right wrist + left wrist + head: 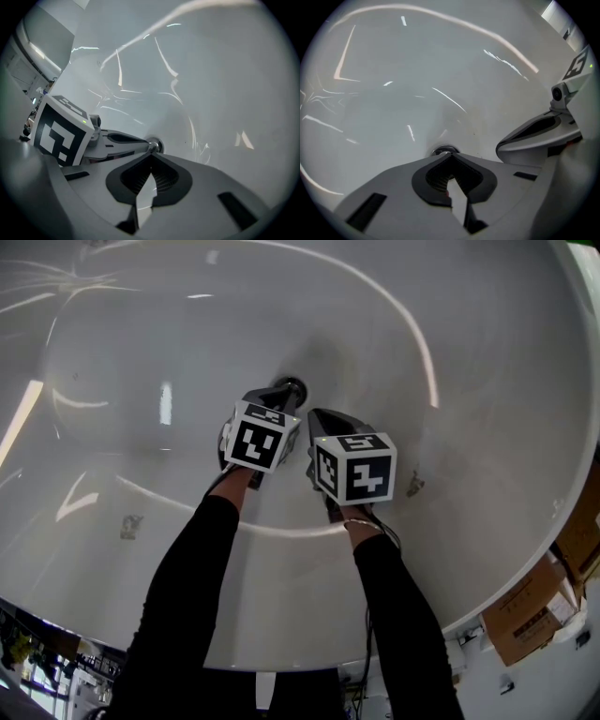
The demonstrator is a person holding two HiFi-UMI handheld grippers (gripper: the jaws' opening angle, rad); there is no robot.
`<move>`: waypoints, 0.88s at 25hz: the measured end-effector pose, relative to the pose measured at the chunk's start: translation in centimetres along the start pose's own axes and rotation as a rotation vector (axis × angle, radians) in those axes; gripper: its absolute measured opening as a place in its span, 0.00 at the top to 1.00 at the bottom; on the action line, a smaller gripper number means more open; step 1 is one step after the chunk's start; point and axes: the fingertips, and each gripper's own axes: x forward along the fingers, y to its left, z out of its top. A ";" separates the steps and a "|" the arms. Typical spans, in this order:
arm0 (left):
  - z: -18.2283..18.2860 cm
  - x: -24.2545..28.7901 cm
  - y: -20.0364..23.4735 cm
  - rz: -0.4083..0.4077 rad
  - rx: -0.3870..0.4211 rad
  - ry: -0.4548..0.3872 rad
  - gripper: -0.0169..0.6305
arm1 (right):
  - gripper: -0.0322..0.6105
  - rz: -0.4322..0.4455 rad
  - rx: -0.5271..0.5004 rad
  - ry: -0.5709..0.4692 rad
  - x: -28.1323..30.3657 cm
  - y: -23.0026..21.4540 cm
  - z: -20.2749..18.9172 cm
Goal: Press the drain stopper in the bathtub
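The chrome drain stopper (292,386) sits at the bottom of the white bathtub (450,352). My left gripper (285,392) is shut, its joined tips resting on the stopper's near side. In the left gripper view the stopper (443,150) peeks out just past the closed tips (448,155). My right gripper (313,414) is also shut, holds nothing, and hangs just right of the left one, short of the stopper. The right gripper view shows the stopper (154,145) with the left gripper (123,142) reaching it from the left, beyond my own closed tips (151,155).
The tub's rim (525,559) curves around the right and near sides. Cardboard boxes (536,607) stand outside the tub at the lower right. Small dark marks (130,526) lie on the tub's near wall.
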 end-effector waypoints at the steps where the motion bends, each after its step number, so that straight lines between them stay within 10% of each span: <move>1: -0.1 0.2 0.1 0.001 -0.002 0.005 0.96 | 0.95 0.002 0.000 0.002 0.0 0.0 -0.1; 22: -2.2 2.1 1.1 0.069 -0.041 0.083 0.96 | 0.95 0.003 0.012 -0.018 0.1 0.1 -0.1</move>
